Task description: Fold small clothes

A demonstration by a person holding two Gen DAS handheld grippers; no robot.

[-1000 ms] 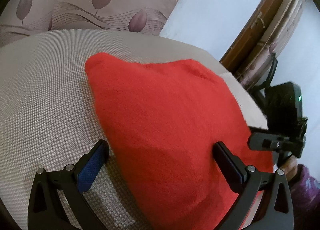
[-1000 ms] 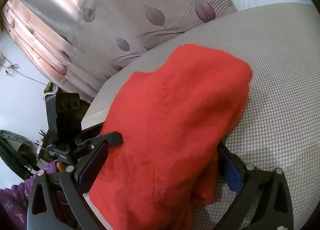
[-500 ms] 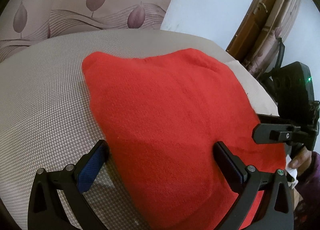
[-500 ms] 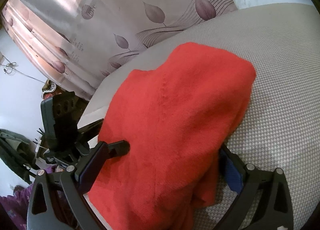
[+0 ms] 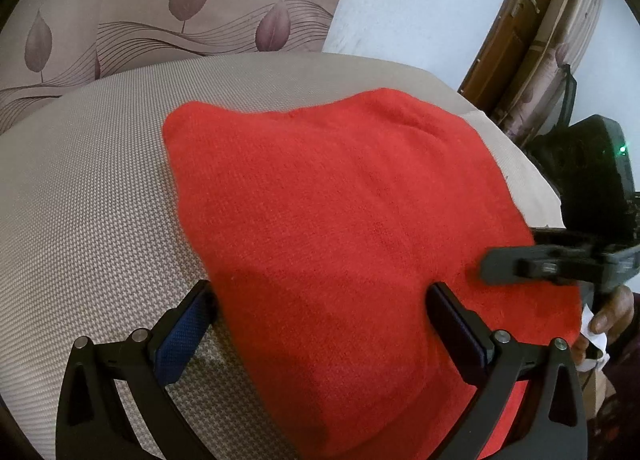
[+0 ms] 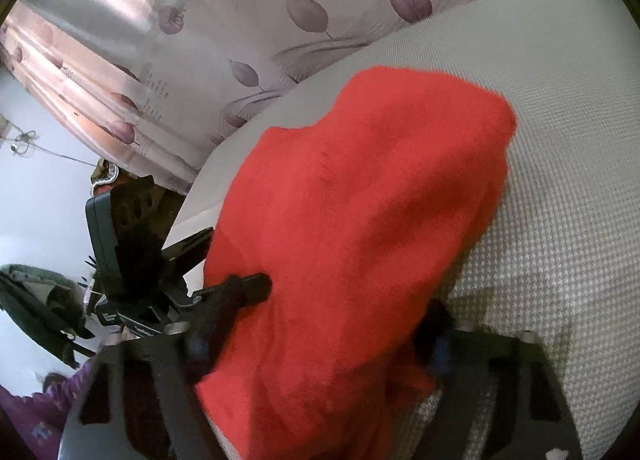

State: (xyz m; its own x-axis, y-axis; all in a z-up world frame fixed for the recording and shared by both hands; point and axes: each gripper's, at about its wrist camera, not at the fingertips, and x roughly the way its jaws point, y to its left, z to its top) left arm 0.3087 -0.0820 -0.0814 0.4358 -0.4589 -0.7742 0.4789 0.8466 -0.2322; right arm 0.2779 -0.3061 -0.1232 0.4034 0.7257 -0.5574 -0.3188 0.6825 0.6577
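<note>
Red knit cloth (image 5: 360, 220) lies spread on the grey woven surface (image 5: 88, 188), its near edge drooping over the front toward me. My left tool (image 5: 320, 324) stands wide and released, one finger on the bare weave, the other over the cloth, pressing on nothing. My right tool (image 6: 320, 340) is closing, with a bunched fold of the red cloth between its fingers; that view is blurred, so I cannot tell whether the pads press on it. Behind the surface hangs a curtain (image 5: 180, 8) printed with leaves.
</note>
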